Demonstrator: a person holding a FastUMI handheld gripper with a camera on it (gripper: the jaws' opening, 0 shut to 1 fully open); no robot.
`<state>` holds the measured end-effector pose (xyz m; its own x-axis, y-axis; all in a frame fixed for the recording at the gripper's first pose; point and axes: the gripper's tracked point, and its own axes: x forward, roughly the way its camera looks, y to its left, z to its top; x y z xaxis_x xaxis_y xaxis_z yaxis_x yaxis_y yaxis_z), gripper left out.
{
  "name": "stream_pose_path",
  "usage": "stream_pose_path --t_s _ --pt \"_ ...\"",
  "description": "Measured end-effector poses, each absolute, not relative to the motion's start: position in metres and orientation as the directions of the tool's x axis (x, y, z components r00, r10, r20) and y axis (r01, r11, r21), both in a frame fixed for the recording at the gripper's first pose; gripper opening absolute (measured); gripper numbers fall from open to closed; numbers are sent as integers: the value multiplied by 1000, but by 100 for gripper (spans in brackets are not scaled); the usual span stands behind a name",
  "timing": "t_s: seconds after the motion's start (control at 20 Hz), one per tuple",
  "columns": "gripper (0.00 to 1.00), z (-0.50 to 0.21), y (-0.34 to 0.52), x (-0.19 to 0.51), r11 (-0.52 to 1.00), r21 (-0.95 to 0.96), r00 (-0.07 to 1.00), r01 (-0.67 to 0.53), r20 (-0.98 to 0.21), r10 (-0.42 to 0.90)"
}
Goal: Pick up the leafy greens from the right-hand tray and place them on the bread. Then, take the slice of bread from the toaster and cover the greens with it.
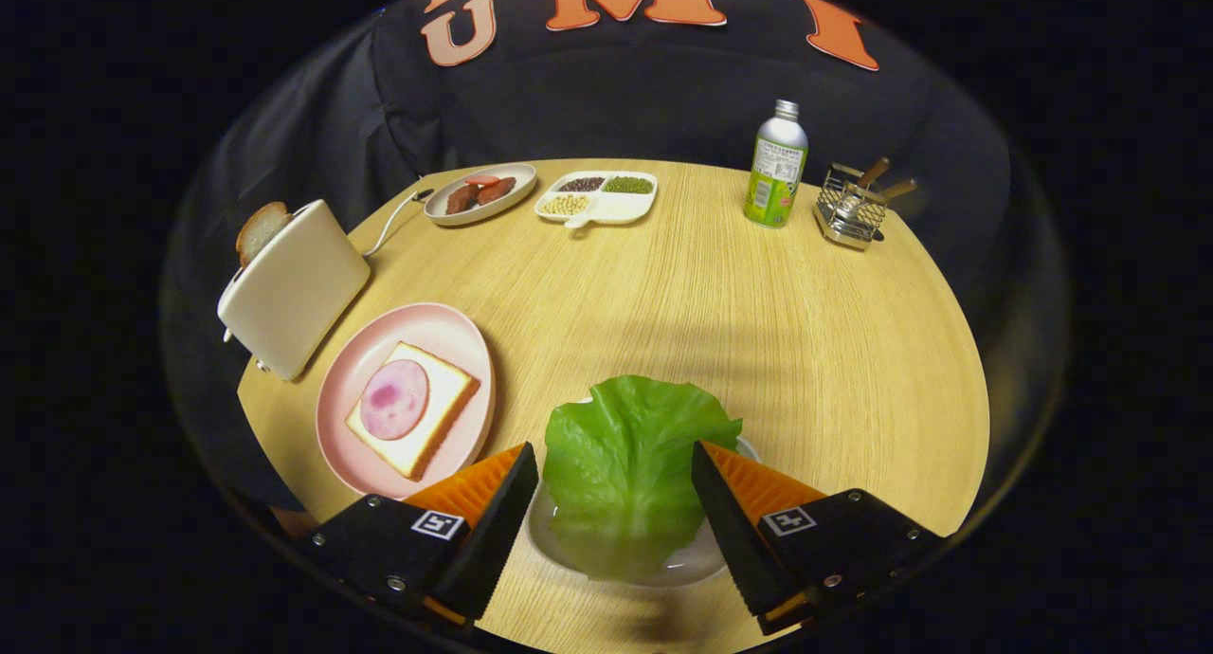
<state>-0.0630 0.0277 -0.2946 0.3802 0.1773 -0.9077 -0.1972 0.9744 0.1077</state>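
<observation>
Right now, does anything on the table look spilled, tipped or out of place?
Nothing stands out. The lettuce leaf lies on its white tray between the open gripper fingers, overhanging the rim. The bread with ham sits flat on the pink plate, and the toaster and bottle stand upright.

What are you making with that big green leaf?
A sandwich is being made. The gripper is open, its fingers on either side of the lettuce leaf, which lies on a white tray; it is not gripped yet. To the left, a pink plate holds a slice of bread with a round of ham on top. Beyond it, another bread slice sticks up from the toaster.
</observation>
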Motion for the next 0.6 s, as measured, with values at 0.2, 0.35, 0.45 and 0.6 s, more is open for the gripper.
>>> stream_pose_path --t_s 0.2,0.35,0.45,0.6 --pt "93 -315 21 -71 977 56 326 -203 -937 122" --pt "83 -320 22 -70 976 27 328 -214 -940 98" --pt "76 -322 23 -71 975 29 322 -222 -941 102" --pt "48 -319 23 -68 977 29 342 -212 -934 102"
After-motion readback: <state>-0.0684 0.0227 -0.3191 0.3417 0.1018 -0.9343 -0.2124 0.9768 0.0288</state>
